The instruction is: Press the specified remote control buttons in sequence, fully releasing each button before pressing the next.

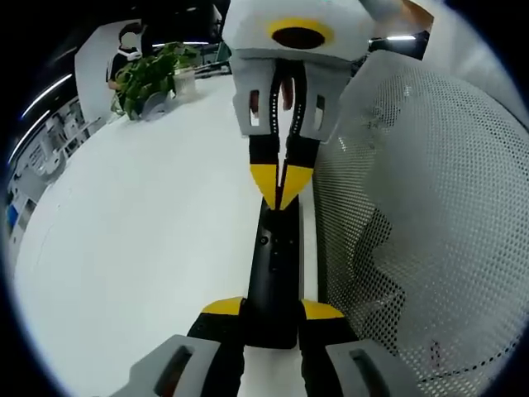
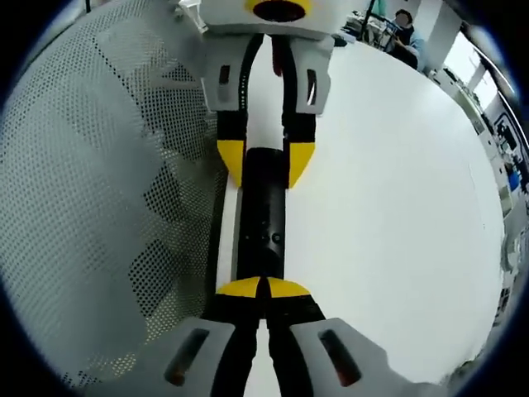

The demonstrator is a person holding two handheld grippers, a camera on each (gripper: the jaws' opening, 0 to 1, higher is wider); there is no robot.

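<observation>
Slim black remote control (image 1: 275,273), held lengthwise at white surface (image 1: 140,248) edge.
Left gripper (image 1: 273,311) clamps one end; right gripper (image 2: 264,287), tips together, rests on the buttons.

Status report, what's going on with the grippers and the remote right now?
Left gripper shut on remote. Right gripper shut, tips on remote. Perforated panel alongside, no obstruction.
</observation>
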